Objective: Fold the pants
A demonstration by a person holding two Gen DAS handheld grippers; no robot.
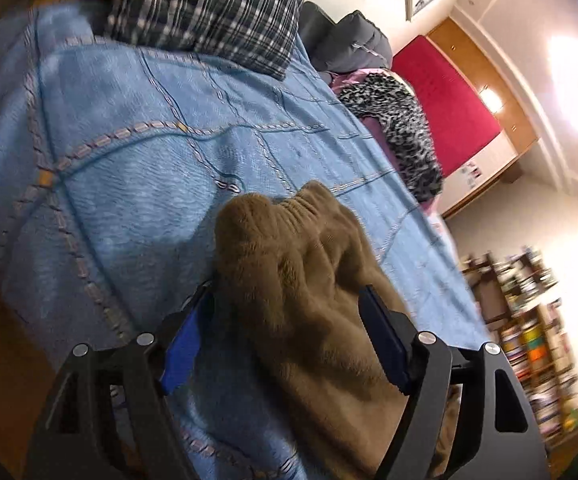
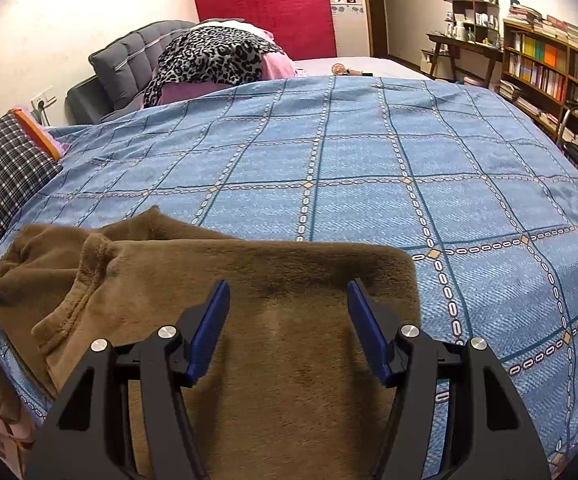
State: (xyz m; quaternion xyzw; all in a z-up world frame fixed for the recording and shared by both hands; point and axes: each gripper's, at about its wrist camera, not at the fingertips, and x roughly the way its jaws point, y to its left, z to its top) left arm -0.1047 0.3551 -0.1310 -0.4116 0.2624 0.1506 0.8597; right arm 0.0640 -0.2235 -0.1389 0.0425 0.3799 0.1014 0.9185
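Brown fleece pants (image 2: 249, 280) lie on the blue checked bedspread (image 2: 369, 160). In the right wrist view a flat brown panel reaches toward me, with the bunched waistband at the left. My right gripper (image 2: 289, 300) is open just over this panel, with nothing between its jaws. In the left wrist view the left gripper (image 1: 289, 308) has its jaws wide around a bunched part of the pants (image 1: 297, 280), with the ribbed elastic waistband at the top. The fabric fills the gap, and I cannot tell whether the pads (image 1: 385, 340) press on it.
A plaid pillow (image 1: 209, 8) lies at the head of the bed. A leopard-print garment (image 2: 213, 56) lies on a grey sofa (image 2: 129, 56) beyond the bed. A bookshelf (image 2: 549, 64) stands at the right wall. The bed's edge is near me.
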